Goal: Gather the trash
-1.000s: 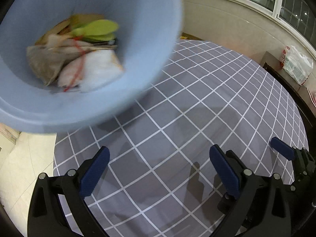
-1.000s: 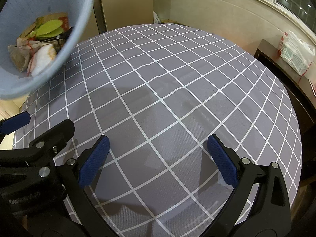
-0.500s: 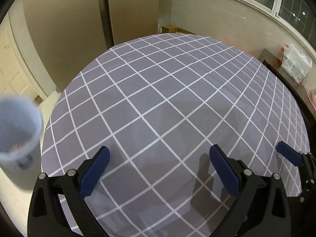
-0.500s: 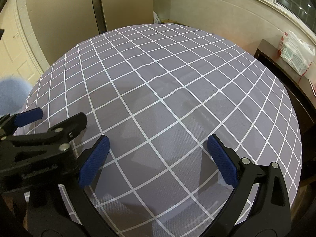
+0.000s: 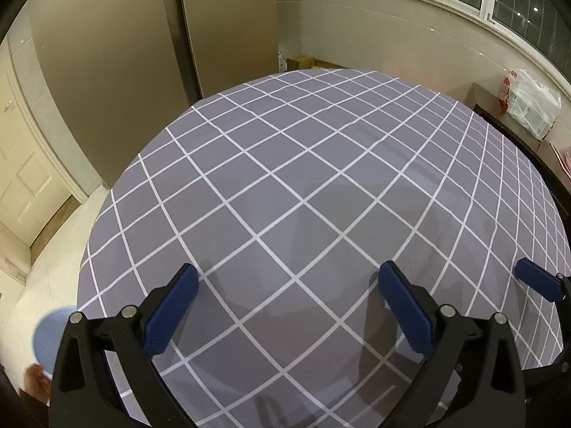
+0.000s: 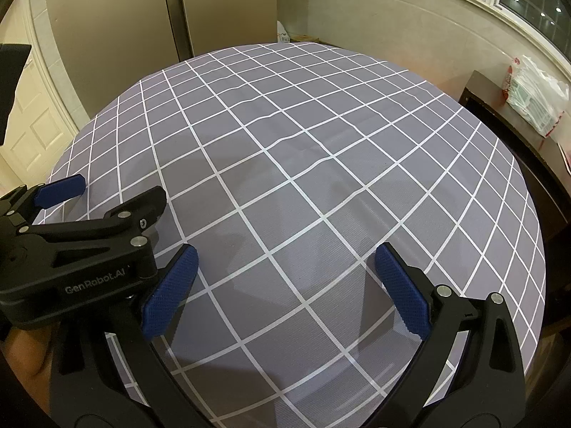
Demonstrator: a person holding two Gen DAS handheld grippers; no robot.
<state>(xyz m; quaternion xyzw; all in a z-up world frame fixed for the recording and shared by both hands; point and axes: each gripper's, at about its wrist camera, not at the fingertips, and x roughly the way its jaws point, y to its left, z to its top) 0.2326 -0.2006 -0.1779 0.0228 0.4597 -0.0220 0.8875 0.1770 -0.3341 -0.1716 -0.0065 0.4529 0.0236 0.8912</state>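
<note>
Trash is nowhere showing on the checked tablecloth. Left gripper and right gripper are hovering over it wide apart, gripping nothing, probably because collecting is finished; a blurred blue bin is sitting on the floor beside the table.

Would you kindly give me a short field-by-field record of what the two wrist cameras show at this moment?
surface: round table under a grey checked tablecloth
trash on table: none visible
left gripper: open, holding nothing
right gripper: open, holding nothing
blue bin: on the floor, left of the table, partly hidden and blurred
side cabinet: right of the table, with a white plastic bag on top
</note>
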